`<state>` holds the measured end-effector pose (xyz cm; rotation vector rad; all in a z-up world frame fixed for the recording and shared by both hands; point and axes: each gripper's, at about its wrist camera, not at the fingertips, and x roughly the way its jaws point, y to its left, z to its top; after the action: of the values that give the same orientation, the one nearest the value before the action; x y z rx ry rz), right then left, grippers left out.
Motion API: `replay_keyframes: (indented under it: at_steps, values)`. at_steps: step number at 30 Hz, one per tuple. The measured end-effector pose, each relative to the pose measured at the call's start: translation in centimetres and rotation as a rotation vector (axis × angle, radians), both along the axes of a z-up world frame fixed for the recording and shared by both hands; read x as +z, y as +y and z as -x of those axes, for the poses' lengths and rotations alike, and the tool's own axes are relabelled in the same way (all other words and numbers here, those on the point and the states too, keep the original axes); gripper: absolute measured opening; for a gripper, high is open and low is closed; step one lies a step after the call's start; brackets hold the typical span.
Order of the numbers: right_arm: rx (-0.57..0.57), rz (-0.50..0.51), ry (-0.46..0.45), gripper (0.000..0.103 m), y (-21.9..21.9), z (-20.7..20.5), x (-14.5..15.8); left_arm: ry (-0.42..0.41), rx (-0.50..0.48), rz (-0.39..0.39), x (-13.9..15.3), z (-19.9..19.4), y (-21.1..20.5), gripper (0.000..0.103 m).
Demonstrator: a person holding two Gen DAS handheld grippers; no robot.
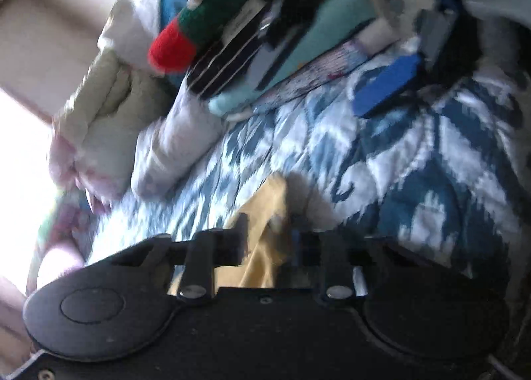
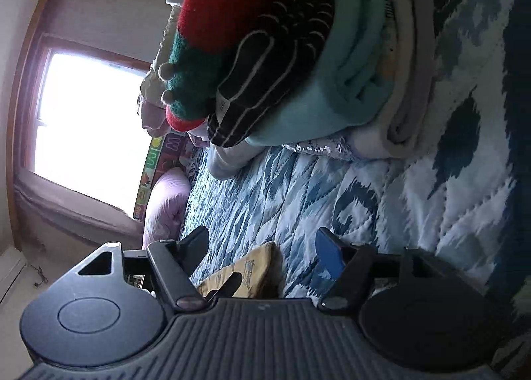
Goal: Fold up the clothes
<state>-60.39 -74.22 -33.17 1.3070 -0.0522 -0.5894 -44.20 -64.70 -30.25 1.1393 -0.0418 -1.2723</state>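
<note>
A yellow garment lies on the blue-and-white quilt, and my left gripper is shut on a fold of it, the cloth bunched between the dark fingers. In the right wrist view the same yellow garment shows a small printed design and lies between the spread fingers of my right gripper. That gripper is open, its blue pad and dark finger standing clear of the cloth on either side. The left wrist view is blurred.
A stack of folded clothes sits further along the quilt: red-and-green knit, black striped, teal, pale layers. Cream and white bundles lie beside it. A pink pillow and a bright window are to the left.
</note>
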Motion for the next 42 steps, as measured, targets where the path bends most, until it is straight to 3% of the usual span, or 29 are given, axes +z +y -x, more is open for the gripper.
replay_keyframes:
  at_steps: [2, 5, 10, 14, 17, 22, 27, 32, 36, 42]
  values:
    - [-0.002, 0.006, 0.005, 0.071, 0.1, -0.1, 0.0, 0.070, 0.054, 0.020, 1.0, -1.1, -0.1, 0.006]
    - [-0.008, 0.015, -0.001, 0.071, 0.2, -0.3, 0.1, 0.266, 0.172, 0.091, 4.2, -4.2, 0.9, 0.005]
    - [0.063, 0.101, 0.003, 0.072, 1.1, -3.0, 1.4, 0.586, 0.378, 0.290, 10.2, -11.9, 6.0, 0.005]
    - [0.185, 0.195, 0.029, 0.072, 2.7, -6.5, 2.8, 0.768, 0.460, 0.438, 13.4, -18.2, 11.1, 0.005]
    - [0.336, 0.274, 0.080, 0.072, 5.1, -10.6, 3.9, 0.810, 0.525, 0.490, 14.6, -22.0, 14.0, 0.005]
    - [0.576, 0.485, 0.292, 0.071, 11.5, -17.4, 5.2, 0.881, 0.633, 0.560, 14.5, -27.1, 18.4, 0.005]
    - [0.713, 0.624, 0.471, 0.063, 16.4, -21.0, 4.9, 0.910, 0.742, 0.621, 12.7, -30.7, 22.3, 0.005]
    - [0.744, 0.724, 0.614, 0.049, 19.7, -22.0, 4.7, 0.968, 0.836, 0.676, 9.4, -32.2, 26.9, 0.005]
    - [0.726, 0.754, 0.678, 0.039, 20.4, -22.6, 4.6, 1.036, 0.900, 0.663, 6.6, -33.7, 28.8, 0.005]
    - [0.706, 0.761, 0.727, 0.038, 21.2, -23.1, 4.5, 1.075, 0.914, 0.654, 4.8, -34.2, 29.5, 0.005]
